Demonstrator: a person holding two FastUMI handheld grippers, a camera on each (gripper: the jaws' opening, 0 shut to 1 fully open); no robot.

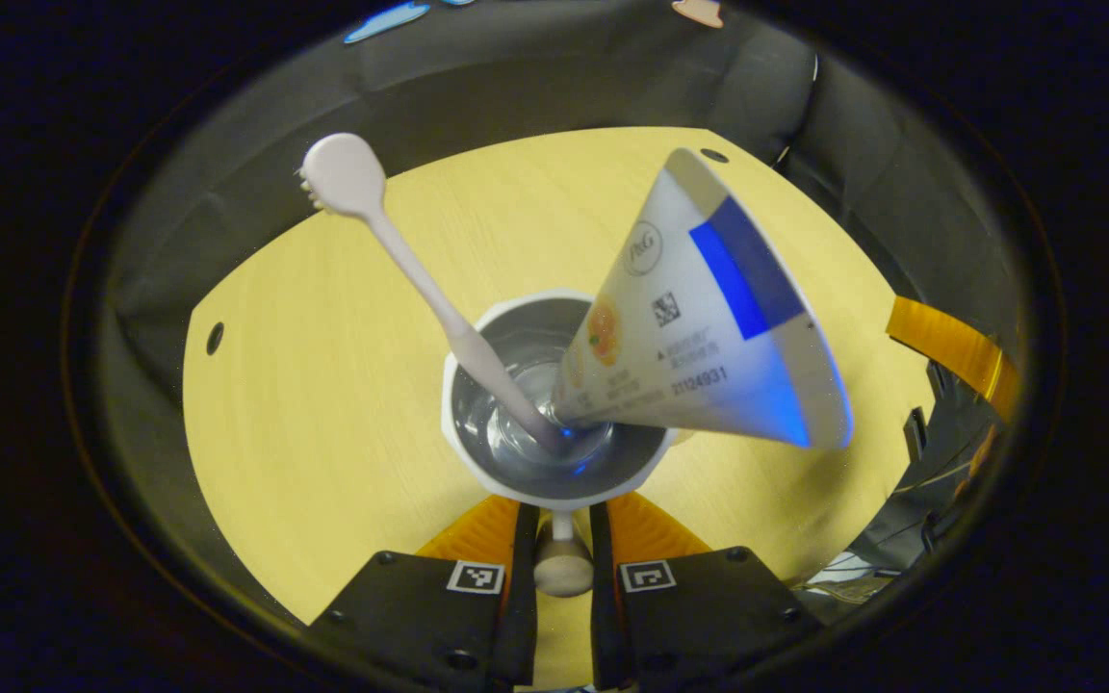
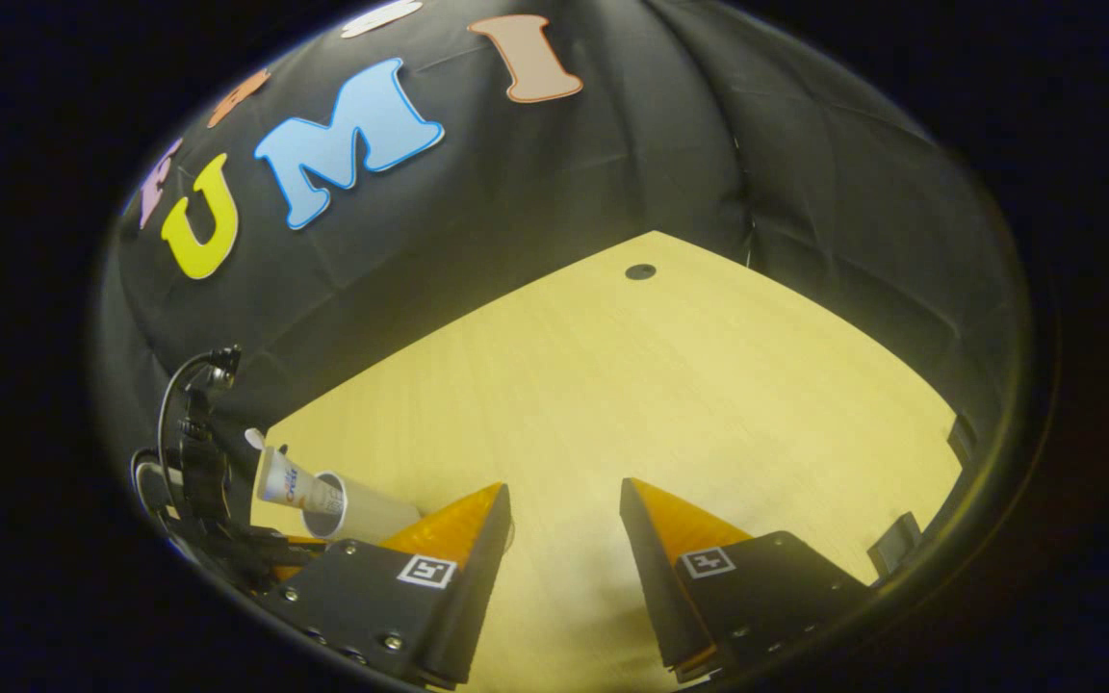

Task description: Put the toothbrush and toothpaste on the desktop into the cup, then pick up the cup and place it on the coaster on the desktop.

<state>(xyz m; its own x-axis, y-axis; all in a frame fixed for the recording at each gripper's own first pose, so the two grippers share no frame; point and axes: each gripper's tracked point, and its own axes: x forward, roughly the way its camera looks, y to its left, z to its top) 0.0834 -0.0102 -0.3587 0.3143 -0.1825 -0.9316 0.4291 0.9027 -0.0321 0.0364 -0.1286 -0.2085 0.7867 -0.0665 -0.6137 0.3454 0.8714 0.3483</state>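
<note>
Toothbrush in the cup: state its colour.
The toothbrush is white all over, clearest in the left gripper view.

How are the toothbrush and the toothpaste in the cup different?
The toothbrush is a thin pale stick with a small round head on top; the toothpaste is a wide flat tube with blue on it. The toothbrush is plain, the toothpaste has printing. The toothbrush leans one way, the toothpaste the other. Both stand in the cup, their bottoms close together, tops sticking out.

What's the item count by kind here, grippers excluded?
Toothbrush: 1
Toothpaste tube: 1
Cup: 1
Total: 3
</note>
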